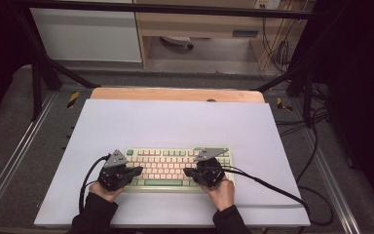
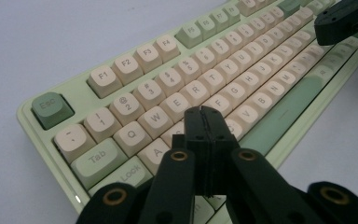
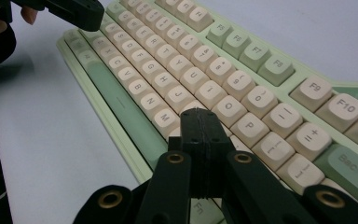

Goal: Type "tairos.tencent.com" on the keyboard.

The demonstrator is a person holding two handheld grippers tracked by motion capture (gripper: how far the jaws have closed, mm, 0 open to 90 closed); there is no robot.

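A pale green keyboard with cream and green keys lies near the front of a white mat. My left gripper hovers over its left half with the jaws pressed together and nothing between them. In the left gripper view its tip sits over the keys to the right of A. My right gripper is over the right half, also shut and empty. In the right gripper view its tip stands just below the O and P keys. The two tips point toward each other.
The white mat covers a wooden table whose far edge shows behind it. Black cables trail from the grippers across the mat to the right and left. A dark metal frame surrounds the table.
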